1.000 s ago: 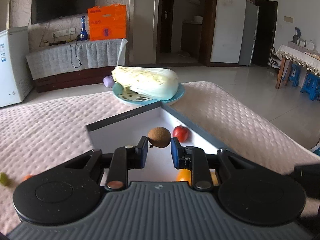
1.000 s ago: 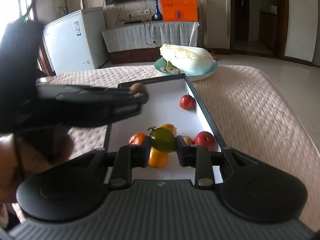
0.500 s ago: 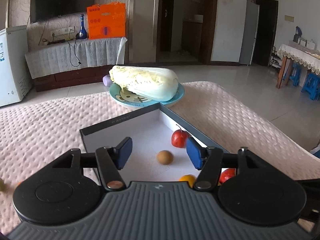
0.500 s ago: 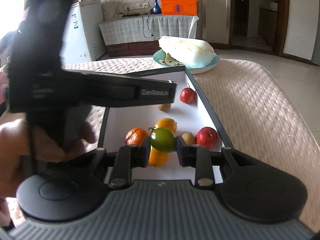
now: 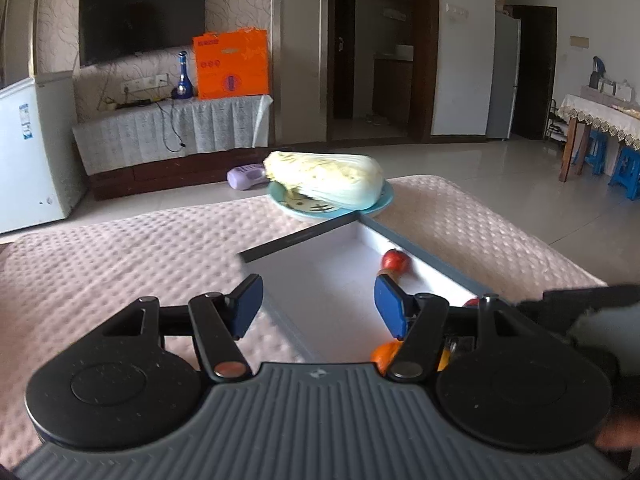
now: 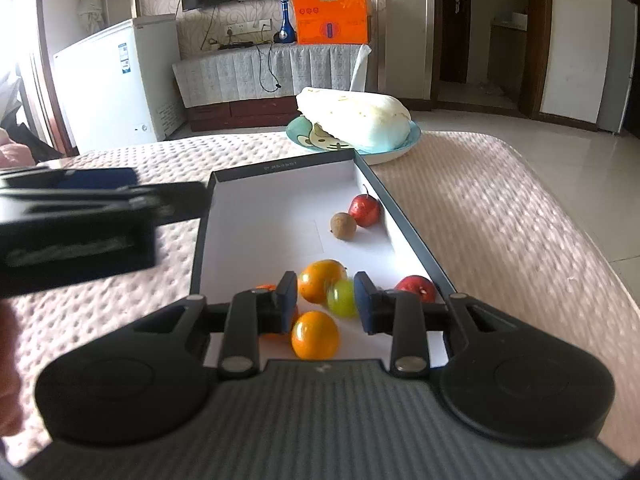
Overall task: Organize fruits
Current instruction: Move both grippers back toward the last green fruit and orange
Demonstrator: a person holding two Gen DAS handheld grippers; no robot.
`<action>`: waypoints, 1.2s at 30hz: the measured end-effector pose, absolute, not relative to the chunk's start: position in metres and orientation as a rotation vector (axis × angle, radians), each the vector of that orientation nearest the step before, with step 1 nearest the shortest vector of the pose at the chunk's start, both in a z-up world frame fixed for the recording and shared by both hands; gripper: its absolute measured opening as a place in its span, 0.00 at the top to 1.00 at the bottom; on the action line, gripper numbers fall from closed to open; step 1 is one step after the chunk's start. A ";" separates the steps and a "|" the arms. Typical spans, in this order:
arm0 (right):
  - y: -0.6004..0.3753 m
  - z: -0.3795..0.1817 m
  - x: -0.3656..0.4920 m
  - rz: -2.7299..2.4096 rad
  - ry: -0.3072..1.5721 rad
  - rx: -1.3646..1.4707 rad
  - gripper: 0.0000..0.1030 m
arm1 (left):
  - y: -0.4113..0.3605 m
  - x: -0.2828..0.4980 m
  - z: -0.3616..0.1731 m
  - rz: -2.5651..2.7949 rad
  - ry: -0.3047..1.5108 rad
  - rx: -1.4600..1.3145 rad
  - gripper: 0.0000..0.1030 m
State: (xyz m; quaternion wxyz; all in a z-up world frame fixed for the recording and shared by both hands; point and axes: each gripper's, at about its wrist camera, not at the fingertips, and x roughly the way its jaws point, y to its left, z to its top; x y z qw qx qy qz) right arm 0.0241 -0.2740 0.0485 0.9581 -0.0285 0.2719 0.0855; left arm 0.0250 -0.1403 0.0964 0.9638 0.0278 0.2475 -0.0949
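Now, left gripper [image 5: 318,302]: your jaws have just been opening and stand wide, with nothing between them; it hangs over the left rim of the box [image 6: 280,165], so its delivery looks finished.
Right gripper [image 6: 325,294]: its jaws have just been opening too. The green fruit [image 6: 343,299] is between the pads, low over the box floor. A gap shows on its left side, so I judge it is let go, though the blur makes this uncertain.
Why so low: I think you release close to the floor so the round fruit does not roll far.
Fruits in the box: a brown fruit [image 6: 343,226] lies just beside a red fruit [image 6: 365,211] near the right wall; two oranges [image 6: 318,280] and a red apple [image 6: 418,288] gather at the near end.
Cabbage [image 6: 356,120]: it rests on a blue plate [image 6: 400,146] beyond the far rim, outside the box.
Hidden in the left view: the right finger covers the brown fruit, and only slivers of the near fruits show.
Hard to read: the green fruit is smeared, and something orange behind the right gripper's left finger cannot be identified.
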 end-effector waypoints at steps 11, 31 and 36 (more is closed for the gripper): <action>-0.238 0.063 0.015 0.253 0.450 -0.022 0.67 | -0.064 -0.033 0.106 -0.058 0.510 0.014 0.35; -0.131 0.036 0.025 0.406 0.527 -0.062 0.67 | 0.052 -0.030 0.088 0.115 0.547 -0.021 0.34; -0.115 0.028 0.030 0.416 0.543 -0.080 0.67 | 0.068 -0.024 0.083 0.134 0.554 -0.043 0.34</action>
